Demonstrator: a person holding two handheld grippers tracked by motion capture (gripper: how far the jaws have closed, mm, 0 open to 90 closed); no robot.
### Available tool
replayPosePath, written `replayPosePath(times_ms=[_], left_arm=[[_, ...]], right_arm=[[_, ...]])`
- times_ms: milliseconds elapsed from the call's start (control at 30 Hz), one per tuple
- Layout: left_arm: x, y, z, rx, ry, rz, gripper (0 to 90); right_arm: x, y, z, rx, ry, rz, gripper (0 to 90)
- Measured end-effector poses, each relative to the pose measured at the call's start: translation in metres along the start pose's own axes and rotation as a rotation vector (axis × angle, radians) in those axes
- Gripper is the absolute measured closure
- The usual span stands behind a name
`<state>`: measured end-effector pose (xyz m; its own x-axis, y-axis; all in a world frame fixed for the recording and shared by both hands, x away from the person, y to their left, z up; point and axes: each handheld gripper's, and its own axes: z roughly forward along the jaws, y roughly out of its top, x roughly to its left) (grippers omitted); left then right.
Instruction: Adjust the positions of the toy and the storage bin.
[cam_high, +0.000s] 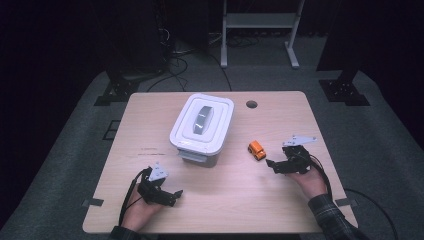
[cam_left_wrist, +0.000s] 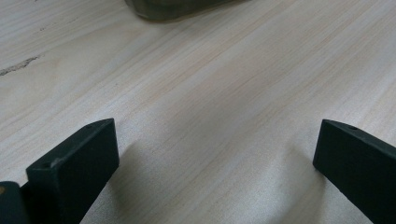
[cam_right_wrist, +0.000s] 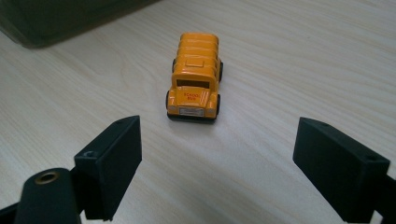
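- In the right gripper view our right gripper (cam_right_wrist: 217, 154) has its jaws standing wide apart with nothing between them; the toy school bus (cam_right_wrist: 194, 77) sits just ahead of the gap, at the upper middle of the frame, its front end facing us.
- To take it well, we judge that we should run the jaws forward until they straddle the bus's two sides, keep them low to the bench (cam_right_wrist: 299, 56), and close on the body rather than the wheels.
- In the high view the bus (cam_high: 256, 149) lies right of centre, near the right gripper (cam_high: 272, 164) and right of the white lidded box (cam_high: 202, 127).
- Our left gripper (cam_left_wrist: 215, 154) rests with jaws open over bare wood, at the lower left of the high view (cam_high: 172, 196).
- The box is cut off at the top edge of both gripper views, its contents are hidden, and the bus's far end can't be seen.
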<state>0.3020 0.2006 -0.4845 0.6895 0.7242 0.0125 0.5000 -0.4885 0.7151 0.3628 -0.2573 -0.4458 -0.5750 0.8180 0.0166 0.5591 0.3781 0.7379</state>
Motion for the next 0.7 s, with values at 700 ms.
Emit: replayPosePath(times_ms=[700], left_arm=[[0.000,0.000,0.000,0.000,0.000,0.002,0.0]], right_arm=[[0.005,0.028,0.024,-0.039,0.021,0.016,22.1]])
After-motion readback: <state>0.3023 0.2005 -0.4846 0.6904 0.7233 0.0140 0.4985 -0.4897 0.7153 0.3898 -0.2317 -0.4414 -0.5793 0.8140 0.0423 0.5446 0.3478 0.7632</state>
